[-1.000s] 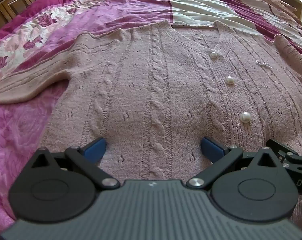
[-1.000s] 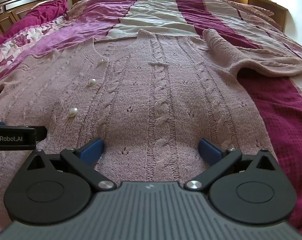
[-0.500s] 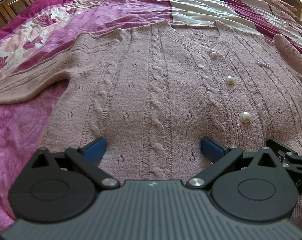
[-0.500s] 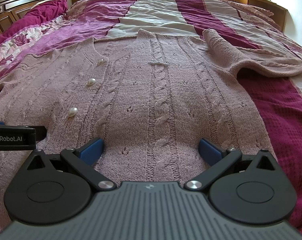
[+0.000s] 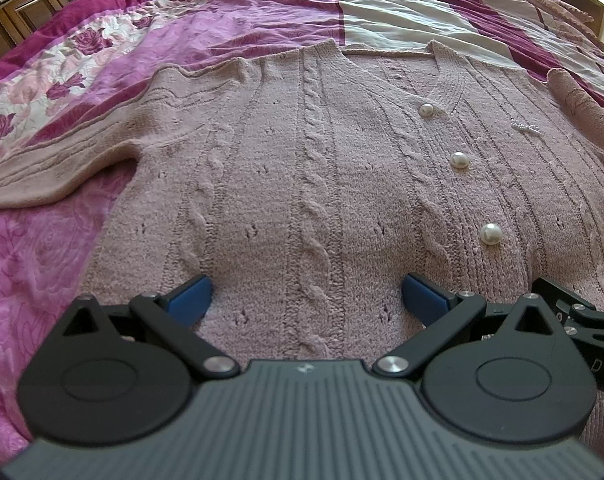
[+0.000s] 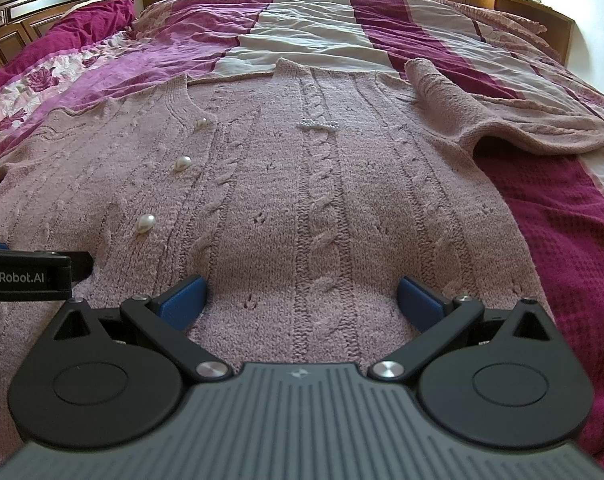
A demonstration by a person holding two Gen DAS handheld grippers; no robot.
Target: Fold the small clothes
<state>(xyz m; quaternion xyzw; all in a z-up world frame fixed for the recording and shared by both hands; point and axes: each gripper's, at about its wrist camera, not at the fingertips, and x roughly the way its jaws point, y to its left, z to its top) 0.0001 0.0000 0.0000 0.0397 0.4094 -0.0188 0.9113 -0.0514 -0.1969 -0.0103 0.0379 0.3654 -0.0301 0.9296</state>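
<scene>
One pink cable-knit cardigan [image 5: 302, 184] is seen spread flat, front up, across the bedspread [image 5: 82, 92], and one only is counted. Three pearl buttons are counted down its placket: the top one [image 5: 426, 110] at the foot of the V-neck, the middle one [image 5: 459, 159] below it, the lowest one [image 5: 491, 234] nearest the hem. Two sleeves are laid out: the left sleeve [image 5: 50, 168] is stretched sideways over the floral part of the cover, the right sleeve [image 6: 481, 120] is bent over the striped part. One small beaded ornament [image 6: 317, 124] is spotted on the chest. The left gripper [image 5: 305, 298] is held released, its two blue pads [image 5: 188, 300] spread wide over the lower knit, nothing clasped between them. The right gripper [image 6: 300, 298] is likewise kept spread, two blue pads [image 6: 182, 300] set apart above the hem region, nothing pinched. The two tools are placed side by side, a black edge of each being caught in the other's view
</scene>
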